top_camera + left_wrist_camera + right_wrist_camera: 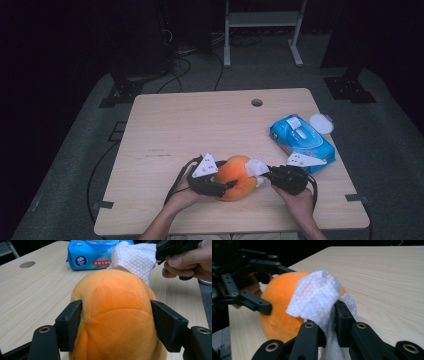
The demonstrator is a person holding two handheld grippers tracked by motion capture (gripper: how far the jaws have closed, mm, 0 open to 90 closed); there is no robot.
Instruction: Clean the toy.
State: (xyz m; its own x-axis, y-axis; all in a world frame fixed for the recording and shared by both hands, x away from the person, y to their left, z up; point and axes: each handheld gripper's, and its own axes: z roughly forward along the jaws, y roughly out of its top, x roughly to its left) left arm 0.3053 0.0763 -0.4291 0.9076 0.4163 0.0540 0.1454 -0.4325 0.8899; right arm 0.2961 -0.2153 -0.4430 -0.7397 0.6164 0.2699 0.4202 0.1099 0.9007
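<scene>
We're wiping the orange plush toy [235, 177] near the table's [200, 120] front edge!
Left gripper [116, 322] clamps it, right gripper [328, 325] pinches a white wipe [317, 296] (wipes pack [300, 137] beside; open tabletop beyond).

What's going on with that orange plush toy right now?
Left tongs clamp orange plush toy. Right tongs pinch white wipe against it. Wipe pack sits clear.
</scene>
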